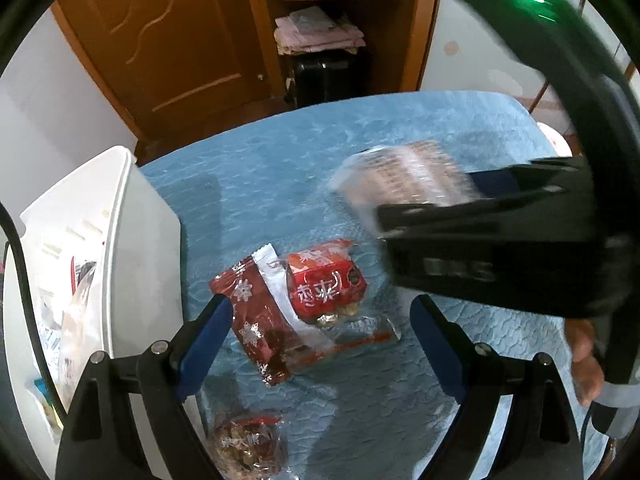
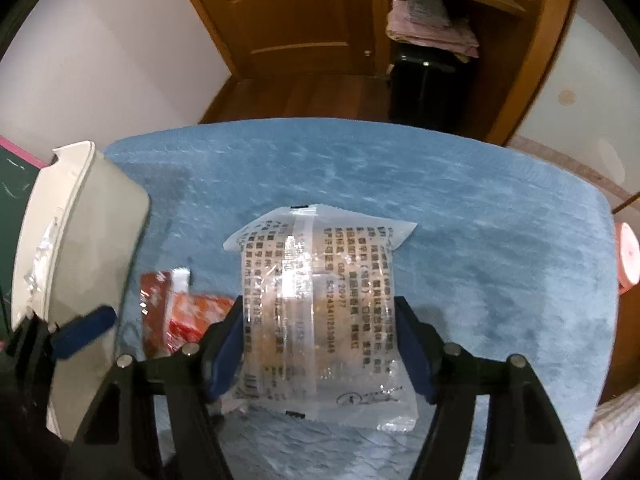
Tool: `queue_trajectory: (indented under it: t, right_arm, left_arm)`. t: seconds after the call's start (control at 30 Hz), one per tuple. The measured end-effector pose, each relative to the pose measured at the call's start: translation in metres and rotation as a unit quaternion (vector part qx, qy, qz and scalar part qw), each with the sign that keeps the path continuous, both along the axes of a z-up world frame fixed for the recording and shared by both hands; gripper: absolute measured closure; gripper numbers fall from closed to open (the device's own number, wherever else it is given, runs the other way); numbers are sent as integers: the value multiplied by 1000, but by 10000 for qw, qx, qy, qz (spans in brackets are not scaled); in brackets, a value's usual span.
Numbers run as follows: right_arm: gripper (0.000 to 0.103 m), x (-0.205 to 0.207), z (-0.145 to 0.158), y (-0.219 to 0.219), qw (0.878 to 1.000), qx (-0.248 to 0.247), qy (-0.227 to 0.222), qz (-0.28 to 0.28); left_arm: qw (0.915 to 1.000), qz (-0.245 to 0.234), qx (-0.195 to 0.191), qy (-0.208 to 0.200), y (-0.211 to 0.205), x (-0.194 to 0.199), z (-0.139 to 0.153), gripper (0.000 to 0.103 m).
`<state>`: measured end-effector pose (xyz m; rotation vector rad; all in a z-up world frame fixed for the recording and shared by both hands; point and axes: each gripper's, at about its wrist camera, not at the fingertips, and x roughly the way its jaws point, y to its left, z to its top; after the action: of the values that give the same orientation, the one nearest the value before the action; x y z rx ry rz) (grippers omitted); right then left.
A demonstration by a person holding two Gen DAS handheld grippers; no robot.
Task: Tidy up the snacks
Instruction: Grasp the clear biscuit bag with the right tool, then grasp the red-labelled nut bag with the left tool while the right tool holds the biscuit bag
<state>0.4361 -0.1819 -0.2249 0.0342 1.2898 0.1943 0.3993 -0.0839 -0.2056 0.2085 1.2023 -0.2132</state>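
Your right hand-held gripper (image 2: 318, 344) is already clamped on the clear snack pack (image 2: 320, 312), long axis pointing straight out along the fingers, and the white bin (image 2: 80, 220) it probably goes into sits off to its left. Your left hand-held gripper (image 1: 320, 344) hangs wide open right over the red snack packs (image 1: 296, 300), nearer the bin. All on a blue-covered tabletop (image 2: 480, 220), wooden door (image 2: 280, 8) behind.

Your left wrist camera looked down close over the quilted blue cloth-covered table (image 1: 280, 168), your right wrist camera faced across it (image 2: 460, 200), and both shared the brown wooden door (image 1: 168, 40) (image 2: 296, 12).
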Motion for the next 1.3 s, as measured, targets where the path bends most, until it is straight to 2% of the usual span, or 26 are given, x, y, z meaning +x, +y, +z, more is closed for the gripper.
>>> queue_trajectory:
  t: [0.1, 0.17, 0.23, 0.3, 0.33, 0.43, 0.63, 0.83, 0.87, 1.0, 1.13, 1.3]
  right_arm:
    - [34, -8, 2, -26, 9989, 29, 55, -470]
    - [34, -17, 4, -50, 9961, 276, 88, -831]
    - [34, -27, 3, -70, 9930, 523, 99, -1058]
    - [34, -35, 1, -84, 9907, 702, 120, -1163]
    - [34, -39, 0, -88, 9901, 777, 103, -1164]
    - [34, -49, 0, -91, 9904, 780, 57, -1138]
    - [33, -51, -2, -85, 9938, 576, -35, -955]
    - [33, -52, -3, -82, 9949, 481, -112, -885]
    - [33, -52, -4, -82, 9949, 470, -130, -888]
    - [33, -56, -3, -80, 9950, 407, -147, -906]
    - [34, -62, 2, -78, 9946, 382, -124, -953]
    - [34, -82, 17, -83, 9942, 429, -197, -968]
  left_arm:
    - [9996, 103, -93, 242, 2, 14, 1, 13]
    - [9990, 163, -227, 346, 3, 21, 3, 15]
    - [9980, 169, -352, 491, 2, 27, 1, 22]
    - [9964, 180, -414, 716, -1, 32, -6, 33]
    - [9955, 198, -398, 833, -4, 34, -11, 34]
    - [9964, 242, -116, 801, -10, 34, -20, 36]
    - [9962, 317, 152, 791, -19, 38, -26, 36]
    - [9959, 295, 610, 601, -44, 38, -39, 39]
    - [9965, 293, 573, 526, -48, 35, -39, 48]
    - [9976, 515, 140, 431, -50, 27, -36, 52]
    - [9969, 605, -243, 444, -42, 15, -31, 53]
    - [9984, 298, -414, 227, -41, -18, 3, 53]
